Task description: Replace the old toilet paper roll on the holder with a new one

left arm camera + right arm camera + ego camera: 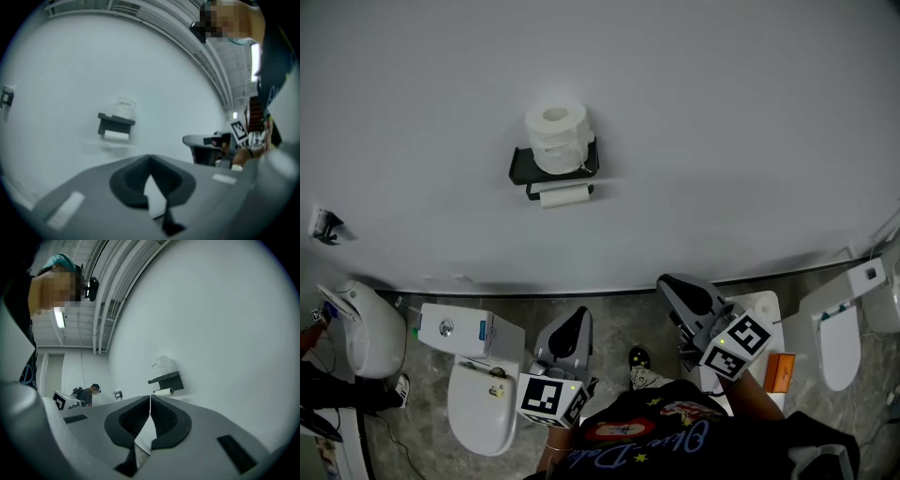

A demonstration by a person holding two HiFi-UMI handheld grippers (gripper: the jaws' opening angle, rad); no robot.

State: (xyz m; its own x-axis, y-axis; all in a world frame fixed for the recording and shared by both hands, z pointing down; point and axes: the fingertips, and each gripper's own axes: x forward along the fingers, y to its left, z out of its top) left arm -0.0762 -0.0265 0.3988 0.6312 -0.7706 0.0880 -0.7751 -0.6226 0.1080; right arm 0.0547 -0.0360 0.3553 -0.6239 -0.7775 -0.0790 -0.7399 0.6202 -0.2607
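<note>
Left gripper [570,323]: below the holder [520,169], pointing wallward, jaws closed, empty.
Right gripper [680,292]: lower right of holder, likewise closed, empty.

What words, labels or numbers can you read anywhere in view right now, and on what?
Nothing reads clearly.
Shirt: blue cursive print, partly cut off, not legible.
Toilet tank: small blue label, too small to read.
Orange box: no print legible.
Marker cubes: black-and-white square patterns only, no letters or numbers.
</note>
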